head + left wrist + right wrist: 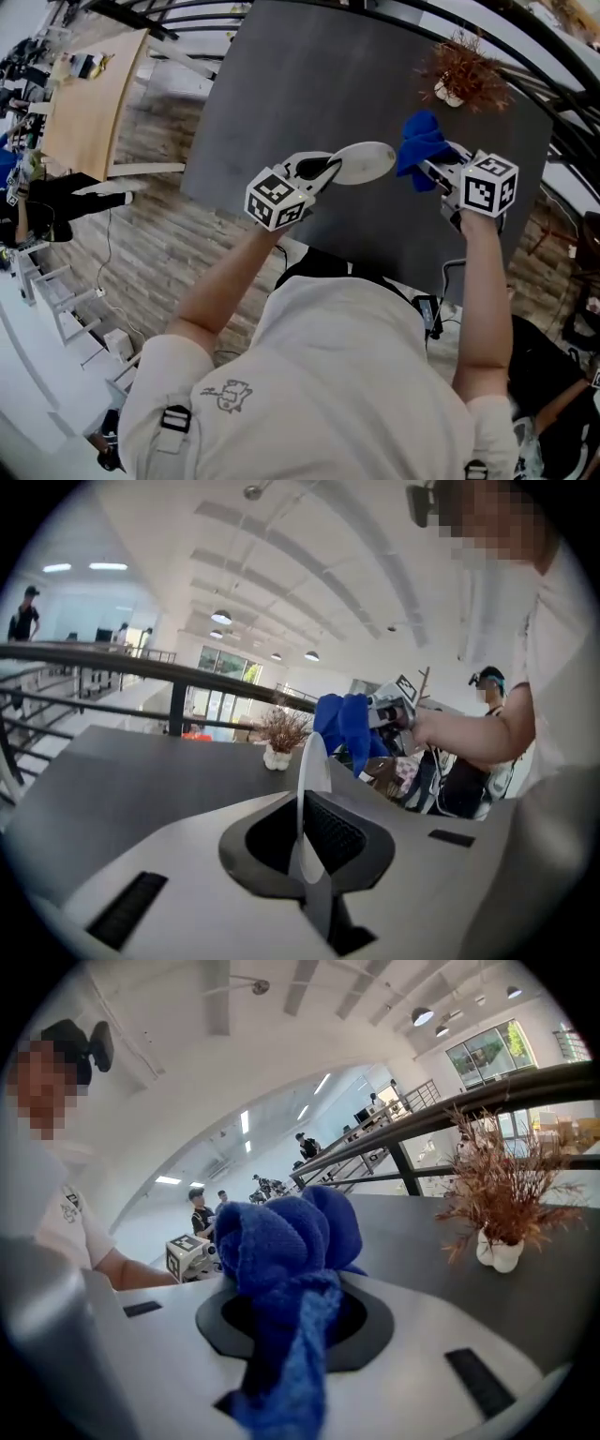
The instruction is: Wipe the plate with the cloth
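A person's left gripper (pixel 305 847) is clamped on the near rim of a white plate (pixel 312 761), its ribbed pads drawn in tight against the thin edge. In the left gripper view the plate stands on edge between the jaws as a slim upright sliver, running straight out from the gripper. From the head view it shows as a narrow oval (pixel 366 161) whose long axis lies from the left gripper (pixel 328 169) across toward the right one, over the dark grey table (pixel 300 84).

Just past the plate's far rim, the right gripper (pixel 433 169) is closed on a blue cloth (pixel 420 141). In the right gripper view the cloth (pixel 291 1251) is pinched between the jaws. A bunched lobe of it rises ahead of the gripper (pixel 291 1330) and a tail hangs back toward the camera. The left gripper view shows the cloth (pixel 347 726) near the plate's top edge; no view shows whether they touch.

Each gripper carries a cube with black-and-white square markers, the left one (pixel 277 199) and the right one (pixel 489 183) both nearer the person than the jaws. A small emblem (pixel 228 394) on the person's pale shirt is too small to read.

Beyond both grippers, at the table's far side, a dried reddish-brown plant (pixel 464 75) sits in a small white pot (pixel 497 1253).
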`<control>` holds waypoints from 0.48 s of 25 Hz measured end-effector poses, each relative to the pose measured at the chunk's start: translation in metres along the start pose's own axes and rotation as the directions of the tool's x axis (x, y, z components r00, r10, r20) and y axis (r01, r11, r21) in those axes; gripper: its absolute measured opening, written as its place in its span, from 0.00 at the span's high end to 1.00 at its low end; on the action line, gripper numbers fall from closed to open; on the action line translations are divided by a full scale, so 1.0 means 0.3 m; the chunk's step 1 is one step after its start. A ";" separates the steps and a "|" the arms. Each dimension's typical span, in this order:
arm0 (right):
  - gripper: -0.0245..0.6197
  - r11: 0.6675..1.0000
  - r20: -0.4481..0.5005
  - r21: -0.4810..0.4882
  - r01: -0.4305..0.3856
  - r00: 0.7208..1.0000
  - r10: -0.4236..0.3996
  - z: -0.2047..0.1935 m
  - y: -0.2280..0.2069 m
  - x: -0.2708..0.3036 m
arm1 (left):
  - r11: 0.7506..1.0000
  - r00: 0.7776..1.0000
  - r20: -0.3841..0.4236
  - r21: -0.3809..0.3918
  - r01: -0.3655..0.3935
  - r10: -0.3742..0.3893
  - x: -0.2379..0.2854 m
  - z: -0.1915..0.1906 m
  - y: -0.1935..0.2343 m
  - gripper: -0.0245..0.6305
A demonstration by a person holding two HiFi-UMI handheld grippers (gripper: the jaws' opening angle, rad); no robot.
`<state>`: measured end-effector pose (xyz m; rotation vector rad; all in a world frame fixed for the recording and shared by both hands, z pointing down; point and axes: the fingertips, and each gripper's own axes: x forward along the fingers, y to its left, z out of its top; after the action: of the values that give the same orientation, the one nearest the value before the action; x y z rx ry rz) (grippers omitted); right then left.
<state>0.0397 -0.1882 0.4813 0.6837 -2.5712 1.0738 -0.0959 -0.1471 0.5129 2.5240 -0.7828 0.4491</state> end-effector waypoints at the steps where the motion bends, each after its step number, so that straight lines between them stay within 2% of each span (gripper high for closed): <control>1: 0.80 1.000 0.003 0.003 0.013 1.000 -0.013 -0.019 -0.019 0.011 | 0.998 1.000 -0.008 -0.057 0.006 -0.007 0.018 -0.019 0.021 0.93; 3: 0.80 0.999 0.005 0.021 0.030 1.000 -0.030 -0.073 -0.046 0.035 | 0.983 1.000 -0.019 -0.185 0.019 -0.023 0.043 -0.067 0.056 0.93; 6: 0.80 0.996 0.017 0.079 0.041 0.999 -0.042 -0.161 -0.073 0.081 | 0.931 0.996 -0.065 -0.363 0.031 -0.058 0.066 -0.179 0.098 0.93; 9: 0.80 0.990 0.012 0.128 0.060 0.998 -0.062 -0.245 -0.096 0.129 | 0.874 0.986 -0.133 -0.485 0.022 -0.099 0.086 -0.307 0.121 0.93; 12: 0.80 0.984 -0.004 0.165 0.071 0.997 -0.072 -0.314 -0.118 0.173 | 0.820 0.981 -0.164 -0.572 -0.005 -0.108 0.110 -0.407 0.147 0.93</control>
<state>0.0203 -0.1585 0.5888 0.8099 -2.4578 1.2735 -0.1170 -0.1317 0.6442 1.9027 -0.6519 0.3606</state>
